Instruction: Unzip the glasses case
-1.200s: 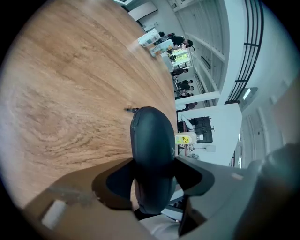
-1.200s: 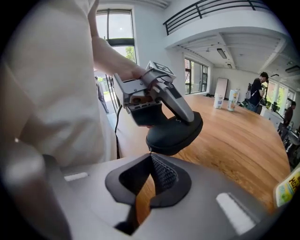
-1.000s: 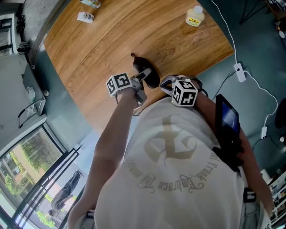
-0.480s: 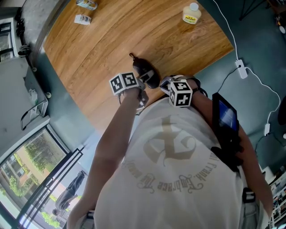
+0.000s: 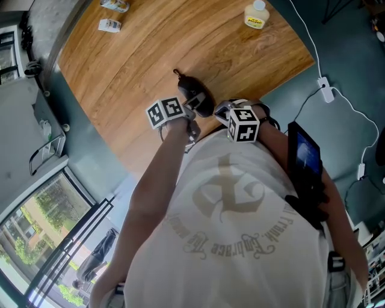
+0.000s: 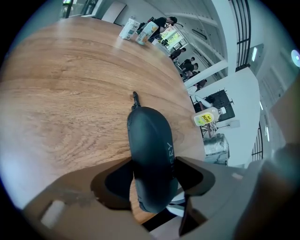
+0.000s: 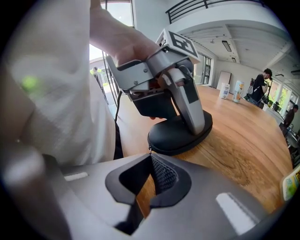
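Observation:
A black oval glasses case (image 5: 198, 99) lies near the wooden table's (image 5: 132, 60) near edge, a short loop (image 5: 177, 73) at its far end. My left gripper (image 5: 192, 107) straddles its near half. In the left gripper view the case (image 6: 151, 154) sits between the jaws of that gripper (image 6: 154, 173), which are closing, both pads against its sides. The right gripper (image 5: 220, 114) is at the case's near end. In the right gripper view its jaws (image 7: 150, 155) are shut, with the small metal zipper pull (image 7: 150, 150) at their tips, next to the case (image 7: 180, 133).
A small bottle with a yellow label (image 5: 255, 15) stands at the table's far right edge. Two small packets (image 5: 110, 25) lie at the far left. A power strip with a white cable (image 5: 325, 95) lies on the floor to the right. The table's edge runs just under both grippers.
The left gripper shifted a little to the right and rolled slightly over the case. The case and the right gripper stayed where they were.

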